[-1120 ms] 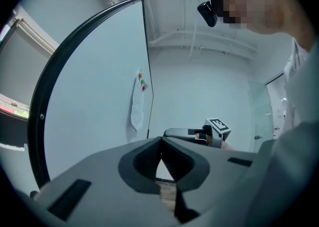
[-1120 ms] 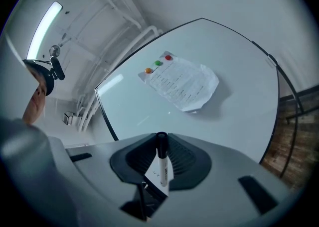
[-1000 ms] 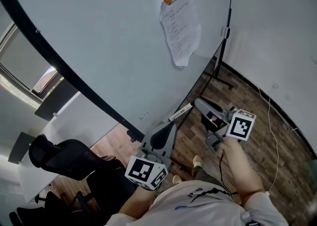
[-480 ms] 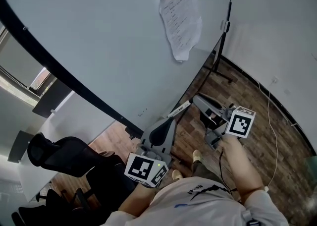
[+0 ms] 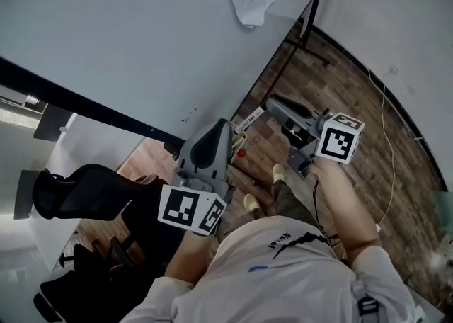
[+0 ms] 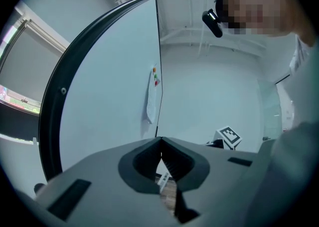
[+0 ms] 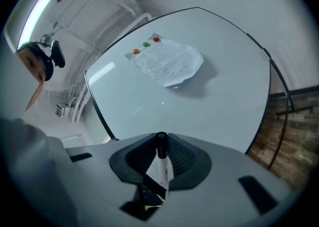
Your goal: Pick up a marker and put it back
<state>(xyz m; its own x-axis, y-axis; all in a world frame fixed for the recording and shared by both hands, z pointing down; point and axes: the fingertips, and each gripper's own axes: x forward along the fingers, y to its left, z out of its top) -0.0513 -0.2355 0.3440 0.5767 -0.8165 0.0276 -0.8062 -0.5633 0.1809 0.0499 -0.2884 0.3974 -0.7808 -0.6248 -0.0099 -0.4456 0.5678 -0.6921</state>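
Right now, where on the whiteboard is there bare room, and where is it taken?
The whiteboard is bare from the paper sheet across to its black frame on both sides. Only the patch under the sheet and its three magnets is taken. The right gripper holds the marker.

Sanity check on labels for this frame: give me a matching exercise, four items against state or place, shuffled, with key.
Items:
1. left gripper
2. right gripper
3. sheet of paper
4. office chair

States or places:
A. hangs on the whiteboard
B. jaws shut on the marker
C. black, low at the left of the head view
D. jaws together, nothing held

Pairs: 1-D; 2-B; 3-A; 4-C
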